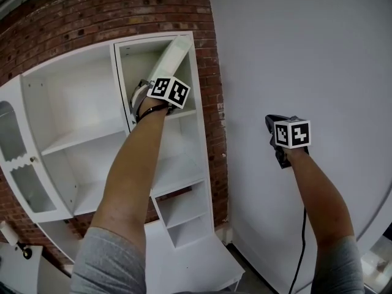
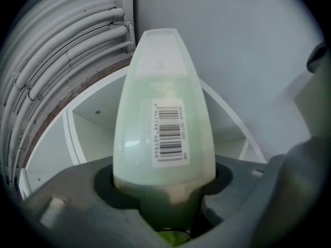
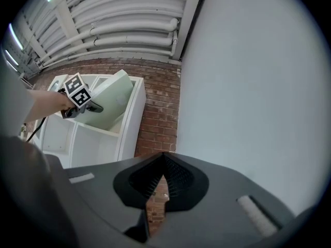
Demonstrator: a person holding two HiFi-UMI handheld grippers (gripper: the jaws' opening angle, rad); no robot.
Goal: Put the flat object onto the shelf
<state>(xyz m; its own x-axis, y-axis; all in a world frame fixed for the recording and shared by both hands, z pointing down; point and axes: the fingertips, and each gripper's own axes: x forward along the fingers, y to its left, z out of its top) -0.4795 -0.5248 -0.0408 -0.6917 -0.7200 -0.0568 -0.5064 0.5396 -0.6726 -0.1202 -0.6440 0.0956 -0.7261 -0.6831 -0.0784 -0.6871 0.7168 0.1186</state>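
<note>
The flat object [image 1: 173, 57] is a pale green, flat pack with a barcode label [image 2: 169, 135]. It leans tilted inside the top right compartment of the white shelf unit [image 1: 79, 136]. My left gripper [image 1: 146, 95] is raised to that compartment and shut on the pack's lower end; in the left gripper view the pack [image 2: 163, 112] rises straight out from between the jaws [image 2: 164, 190]. My right gripper [image 1: 275, 127] hangs apart to the right in front of the grey wall, shut with nothing in it [image 3: 164, 159]. The right gripper view shows the pack [image 3: 111, 105] far off.
A brick wall [image 1: 92, 17] stands behind the shelf unit and a plain grey wall [image 1: 306, 54] to its right. A glazed cabinet door [image 1: 18, 164] stands open at the left. White pipes [image 2: 67, 45] run overhead. A cable [image 1: 301, 250] trails from the right gripper.
</note>
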